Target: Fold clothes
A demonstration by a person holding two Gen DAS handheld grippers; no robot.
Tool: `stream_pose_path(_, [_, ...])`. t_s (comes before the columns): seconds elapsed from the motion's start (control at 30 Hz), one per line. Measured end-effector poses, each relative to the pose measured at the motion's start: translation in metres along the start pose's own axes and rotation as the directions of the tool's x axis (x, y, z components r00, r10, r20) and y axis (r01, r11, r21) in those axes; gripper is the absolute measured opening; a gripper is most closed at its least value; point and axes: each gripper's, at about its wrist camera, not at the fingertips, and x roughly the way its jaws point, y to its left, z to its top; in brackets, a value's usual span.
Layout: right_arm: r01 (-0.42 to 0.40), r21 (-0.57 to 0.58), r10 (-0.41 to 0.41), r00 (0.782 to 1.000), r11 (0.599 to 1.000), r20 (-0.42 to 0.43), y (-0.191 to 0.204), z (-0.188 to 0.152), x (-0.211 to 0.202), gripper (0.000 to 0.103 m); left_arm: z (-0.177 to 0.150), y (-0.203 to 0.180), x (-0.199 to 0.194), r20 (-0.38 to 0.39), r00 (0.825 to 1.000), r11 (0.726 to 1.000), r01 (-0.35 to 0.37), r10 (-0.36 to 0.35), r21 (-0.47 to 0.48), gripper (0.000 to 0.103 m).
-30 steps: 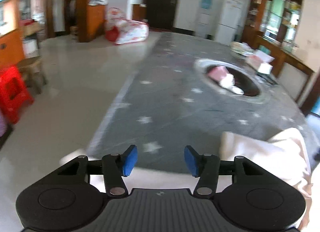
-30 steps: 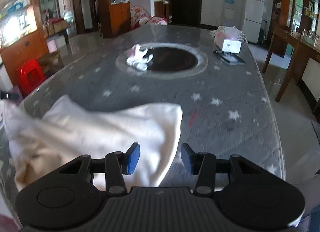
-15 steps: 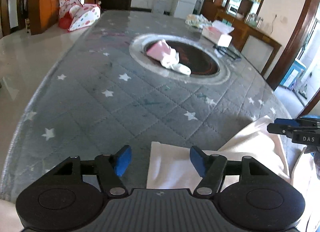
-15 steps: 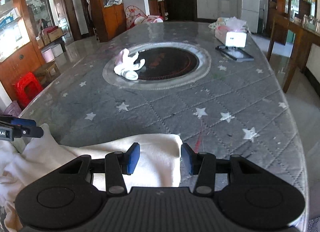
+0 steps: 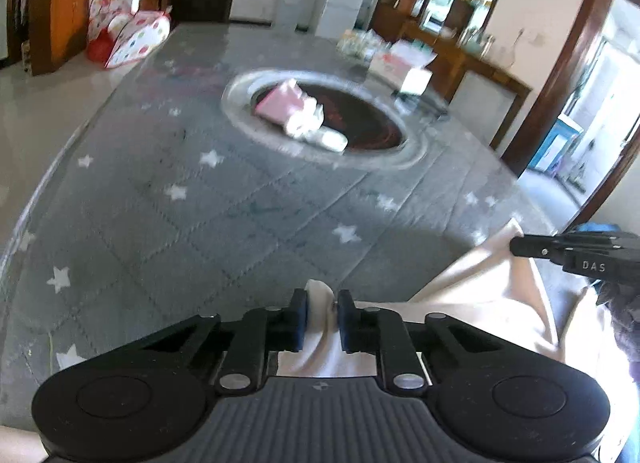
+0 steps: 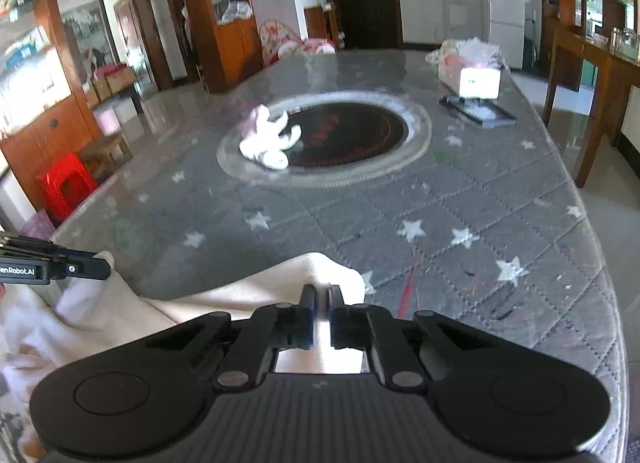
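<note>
**Cream cloth pinched at two corners**

Left gripper [image 5: 322,313] clamped on a corner of the cream garment [image 5: 480,295], low centre of frame. Right gripper [image 6: 320,313] likewise closed on another corner of the garment [image 6: 240,291]. Fabric slung between both, lower edge of the grey starred table [image 6: 460,199].

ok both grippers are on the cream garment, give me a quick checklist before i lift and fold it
1. Left gripper shut on a corner of the cream garment: ok.
2. Right gripper shut on the other corner: ok.
3. Cloth taut between the grips: not ok, it sags and bunches.
4. Bare table ahead for laying it down: ok.
5. Small pink and white cloths out of the way, far off by the dark round inset: ok.
6. Garment's near edge free of snags: cannot tell.
</note>
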Motion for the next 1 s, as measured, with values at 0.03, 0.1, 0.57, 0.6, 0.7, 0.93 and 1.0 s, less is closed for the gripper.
stream_pose_path(0.03, [-0.009,-0.004,0.009,1.0,1.0,0.015,0.001,-0.001,-0.008,0.004,-0.001,-0.001,-0.008,0.02,1.0,1.0,0.02,-0.02,0.009,0.016])
stream_pose_path(0.1, [-0.022,-0.019,0.022,0.999,1.0,0.04,0.003,-0.003,-0.023,0.004,-0.004,-0.005,-0.022,0.05,0.997,0.998,0.063,-0.065,0.032,0.016])
stream_pose_path(0.57, [-0.018,-0.102,0.012,0.998,0.995,-0.058,0.003,-0.067,-0.079,0.004,-0.085,-0.041,-0.073,-0.098,0.944,0.89,0.329,-0.315,0.314,0.015])
stream_pose_path(0.6, [-0.012,-0.098,0.006,0.998,0.995,-0.06,0.002,-0.068,-0.08,0.004,-0.086,-0.041,-0.074,-0.098,0.945,0.891,0.326,-0.311,0.315,0.015])
stream_pose_path(0.7, [0.001,-0.081,-0.005,0.999,0.997,-0.048,-0.002,-0.068,-0.083,0.008,-0.071,-0.028,-0.071,-0.057,0.96,0.933,0.279,-0.273,0.229,0.017])
stream_pose_path(0.93, [0.01,-0.078,-0.009,1.0,0.997,0.012,-0.002,-0.045,-0.078,0.018,-0.034,0.004,-0.065,0.023,0.986,0.987,0.164,-0.164,0.003,0.04])
stream_pose_path(1.0, [0.011,-0.063,-0.01,1.0,0.998,0.019,-0.004,-0.037,-0.07,0.021,-0.025,0.014,-0.057,0.008,0.99,0.987,0.141,-0.141,-0.077,0.04])
